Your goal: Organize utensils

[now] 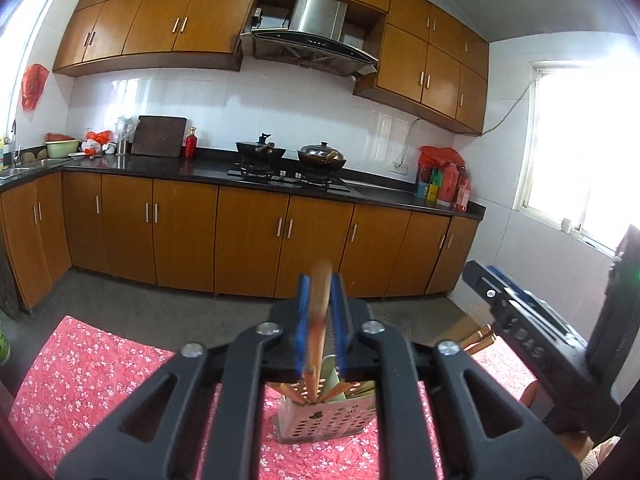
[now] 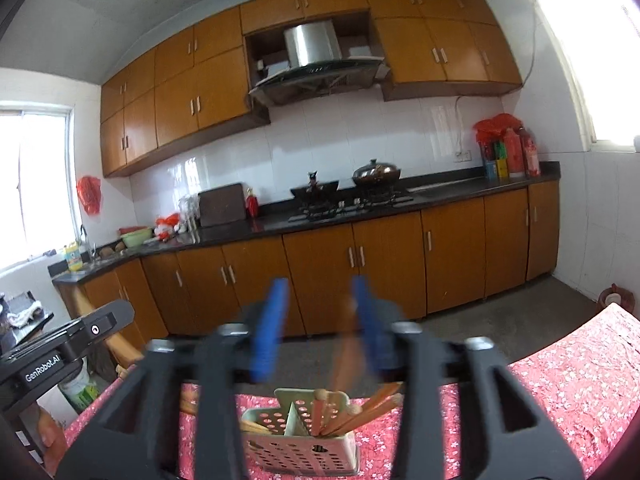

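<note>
A pale green perforated utensil holder (image 1: 328, 424) stands on the red flowered tablecloth (image 1: 80, 376), with several wooden chopsticks upright in it. My left gripper (image 1: 320, 284) is shut on a wooden chopstick (image 1: 319, 320) whose lower end reaches into the holder. In the right wrist view the holder (image 2: 300, 440) has two compartments, with chopsticks (image 2: 360, 412) leaning in the right one. My right gripper (image 2: 320, 292) is open just above the holder; a blurred wooden stick (image 2: 347, 356) lies beside its right pad (image 2: 370, 320), and I cannot tell if they touch.
The right gripper's body (image 1: 532, 320) shows at the right of the left wrist view, the left gripper's body (image 2: 60, 352) at the left of the right wrist view. Brown kitchen cabinets (image 1: 248, 240), a black counter and a stove with two woks (image 1: 292, 156) lie behind.
</note>
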The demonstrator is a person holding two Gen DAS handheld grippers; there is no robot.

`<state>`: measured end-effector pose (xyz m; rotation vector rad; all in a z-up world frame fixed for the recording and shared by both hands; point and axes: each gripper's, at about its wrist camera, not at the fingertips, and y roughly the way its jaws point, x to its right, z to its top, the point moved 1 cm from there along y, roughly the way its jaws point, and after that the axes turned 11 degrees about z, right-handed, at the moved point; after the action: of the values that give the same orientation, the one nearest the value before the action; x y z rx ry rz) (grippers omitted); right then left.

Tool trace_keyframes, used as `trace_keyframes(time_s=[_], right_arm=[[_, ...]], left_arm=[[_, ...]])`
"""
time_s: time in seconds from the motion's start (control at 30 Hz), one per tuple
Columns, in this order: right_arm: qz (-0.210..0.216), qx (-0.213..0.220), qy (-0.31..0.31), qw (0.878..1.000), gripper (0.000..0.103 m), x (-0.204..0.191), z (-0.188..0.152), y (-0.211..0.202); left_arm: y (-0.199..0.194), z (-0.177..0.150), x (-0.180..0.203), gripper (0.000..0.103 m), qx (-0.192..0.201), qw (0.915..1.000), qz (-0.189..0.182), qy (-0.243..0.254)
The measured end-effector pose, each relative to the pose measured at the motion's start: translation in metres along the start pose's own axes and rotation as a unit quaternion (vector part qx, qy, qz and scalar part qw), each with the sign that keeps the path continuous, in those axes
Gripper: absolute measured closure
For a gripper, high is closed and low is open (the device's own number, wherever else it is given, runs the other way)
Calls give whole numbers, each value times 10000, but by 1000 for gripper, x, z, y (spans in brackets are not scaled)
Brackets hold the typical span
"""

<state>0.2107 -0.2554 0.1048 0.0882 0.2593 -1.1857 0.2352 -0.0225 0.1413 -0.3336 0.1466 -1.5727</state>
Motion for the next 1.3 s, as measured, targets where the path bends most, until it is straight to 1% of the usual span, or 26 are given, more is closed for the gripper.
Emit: trace_keyframes(time_s=[0.1,0.13,0.2,0.23,0.27,0.3,0.33,0.37,0.4,0.43,0.47,0.57,0.7,0.83,0.93,1.0,1.1,1.2,1.3], right_arm=[[-15,62,-54,10000,57,-1,8,-11],[-14,78,-60,10000,56,-1,9,-13],[-35,132,-95,9999,48,-2,14,-23],[-47,167,-136,9998,41,-3,16,-29],[-54,194,-190,9996,35,-4,18,-35],[-65,209,-242,9995,31,-5,19,-39],[-79,226,-300,9993,22,-7,19,-45],[-90,237,-353,9991,13,-8,19,-50],[-102,243,-410,9988,9,-10,18,-57],[-105,241,-446,9987,4,-12,17,-63],[-113,240,-462,9986,2,-13,16,-67],[-127,188,-421,9989,2,-15,7,-81],[-201,-29,-203,9996,2,-15,-9,-94],[-495,-131,-246,9984,2,-22,-29,-108],[-641,-309,-387,9967,2,-30,-49,-115],[-632,-448,-432,9961,2,-35,-65,-119],[-709,-608,-484,9945,2,-39,-85,-125],[-765,-716,-436,9935,2,-40,-103,-131],[-809,-825,-347,9927,2,-39,-118,-135]], left_arm=[[-7,3,-5,70,75,9999,67,-42],[-11,5,-6,68,100,9999,83,-54],[-18,7,-10,61,149,9998,135,-71],[-22,7,-12,58,175,9997,168,-70],[-27,8,-15,50,209,9996,204,-62],[-32,8,-18,43,244,9994,250,-46],[-36,7,-19,38,266,9992,289,-30],[-43,6,-23,27,308,9989,352,-9],[-49,5,-26,16,353,9985,409,2],[-57,2,-29,11,403,9981,467,21],[-64,-1,-32,6,446,9976,529,47],[-80,-11,-37,4,448,9966,665,167],[-101,-34,-41,4,359,9957,748,417],[-121,-65,-41,4,333,9924,912,757],[-132,-87,-40,4,325,9898,1024,940],[-138,-99,-40,4,319,9889,1076,970],[-143,-116,-43,4,208,9902,1050,895],[-145,-131,-44,4,54,9915,1024,803],[-148,-147,-46,4,28,9903,1092,858]])
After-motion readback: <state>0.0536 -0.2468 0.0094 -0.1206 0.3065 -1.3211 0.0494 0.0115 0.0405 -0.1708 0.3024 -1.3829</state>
